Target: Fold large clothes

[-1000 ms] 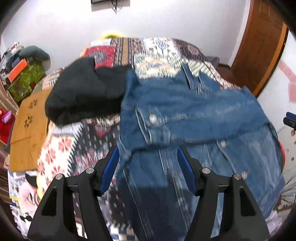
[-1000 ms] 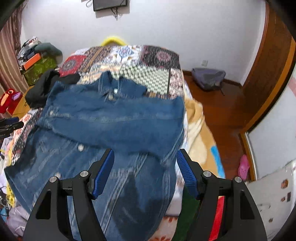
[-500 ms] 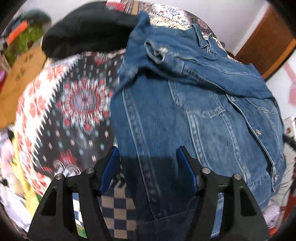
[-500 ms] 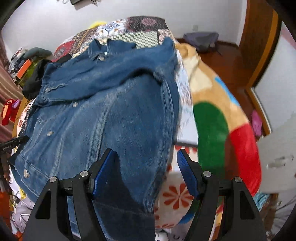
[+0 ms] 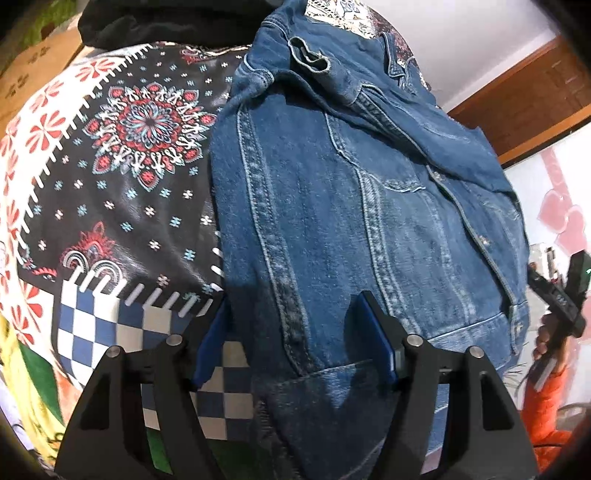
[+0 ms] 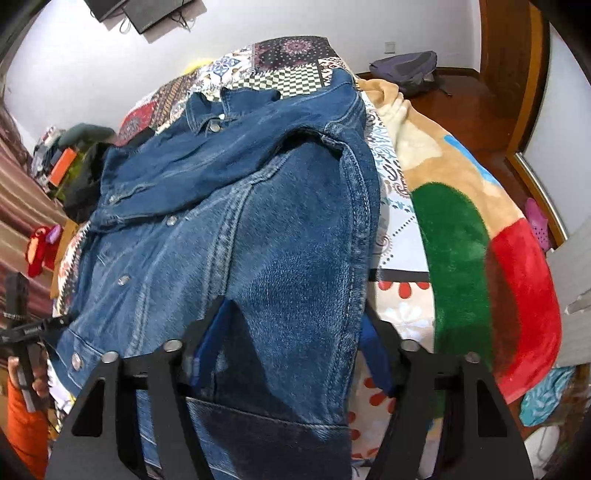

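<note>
A blue denim jacket [image 5: 351,203] lies front up on the patchwork bedspread [image 5: 140,147], both sleeves folded across its chest. My left gripper [image 5: 291,299] points down over the jacket's near left hem corner. Its jaws are opening, with denim lying between the blue pads [image 5: 376,339] and nothing pinched. In the right wrist view the jacket [image 6: 258,221] fills the middle. My right gripper [image 6: 295,304] straddles the near right hem corner. Its jaws are closing around the denim, and the pads [image 6: 207,343] do not visibly press on it.
A black garment [image 5: 166,18] lies at the far left of the bed. A fleece blanket [image 6: 461,240] in green, red and tan hangs off the bed's right side. A cardboard box [image 5: 29,70] stands left; a backpack [image 6: 406,70] lies on the wooden floor.
Both grippers have come down and tipped toward the jacket's near hem, so the denim now fills each view. The right jaws have narrowed a little.
</note>
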